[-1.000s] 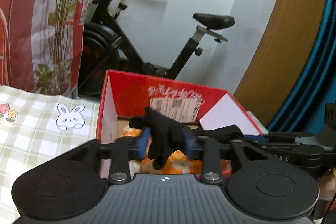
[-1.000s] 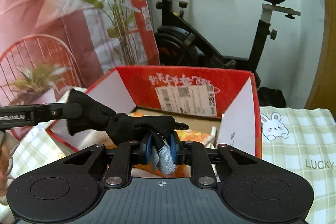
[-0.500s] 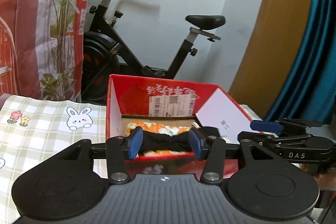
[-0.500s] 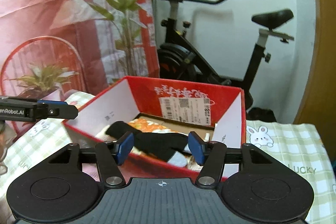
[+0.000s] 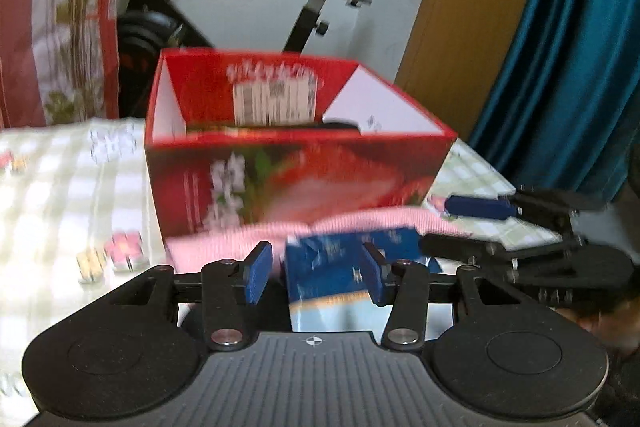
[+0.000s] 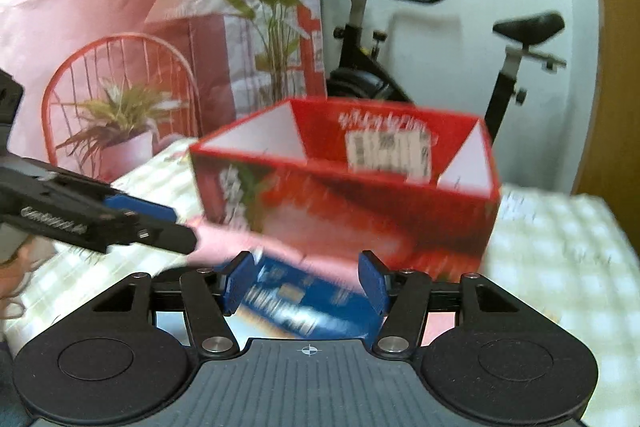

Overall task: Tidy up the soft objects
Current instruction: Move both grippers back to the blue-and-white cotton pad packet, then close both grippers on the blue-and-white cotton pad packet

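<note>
Both wrist views face the red box [image 5: 296, 171] [image 6: 344, 195] closely, from opposite sides

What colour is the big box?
Red box, with white flowers printed on its front; clearest in the left wrist view.

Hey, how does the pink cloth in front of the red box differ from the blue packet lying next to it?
The pink cloth is plain and pale, stretched long along the front of the red box. The blue packet is dark blue with small white print and a pale lower part, and looks shorter and more compact. The cloth lies nearer the box; the packet sits closer to the grippers. Both rest on the checked tablecloth, outside the box, and neither is held.
</note>
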Tool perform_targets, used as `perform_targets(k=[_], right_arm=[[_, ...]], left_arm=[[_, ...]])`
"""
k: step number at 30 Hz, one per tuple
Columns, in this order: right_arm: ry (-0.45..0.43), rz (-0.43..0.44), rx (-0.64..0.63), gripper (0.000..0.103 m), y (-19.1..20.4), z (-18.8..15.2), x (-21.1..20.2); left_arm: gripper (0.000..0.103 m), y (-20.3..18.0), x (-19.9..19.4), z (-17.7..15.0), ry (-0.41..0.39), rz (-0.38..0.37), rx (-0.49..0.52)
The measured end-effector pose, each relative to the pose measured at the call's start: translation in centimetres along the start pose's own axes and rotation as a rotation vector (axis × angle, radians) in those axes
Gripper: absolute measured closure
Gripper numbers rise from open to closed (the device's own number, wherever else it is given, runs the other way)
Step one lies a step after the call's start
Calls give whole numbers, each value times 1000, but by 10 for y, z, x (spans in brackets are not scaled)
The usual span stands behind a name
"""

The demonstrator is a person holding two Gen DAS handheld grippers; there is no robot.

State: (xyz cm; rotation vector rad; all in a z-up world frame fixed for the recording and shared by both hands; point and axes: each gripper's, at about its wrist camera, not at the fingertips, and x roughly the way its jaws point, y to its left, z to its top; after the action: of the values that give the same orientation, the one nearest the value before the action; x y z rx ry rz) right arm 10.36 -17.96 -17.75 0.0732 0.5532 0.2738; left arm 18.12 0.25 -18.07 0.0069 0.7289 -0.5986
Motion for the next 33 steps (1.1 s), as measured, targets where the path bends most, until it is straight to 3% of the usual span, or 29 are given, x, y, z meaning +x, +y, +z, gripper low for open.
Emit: perform_targets(k=[9, 19, 27, 33], right_arm=[[112, -15, 9, 49, 7, -50, 17], [107, -55, -30, 48, -2, -59, 20], [113, -76, 95, 47, -26, -65, 17], [136, -12, 242, 45, -42, -71, 21]], left_arm=[[53, 12, 28, -29, 88, 5, -79], [52, 15, 50, -33, 143, -21, -65], [52, 14, 53, -31, 150, -17, -54], [60, 12, 52, -30, 152, -50, -61]])
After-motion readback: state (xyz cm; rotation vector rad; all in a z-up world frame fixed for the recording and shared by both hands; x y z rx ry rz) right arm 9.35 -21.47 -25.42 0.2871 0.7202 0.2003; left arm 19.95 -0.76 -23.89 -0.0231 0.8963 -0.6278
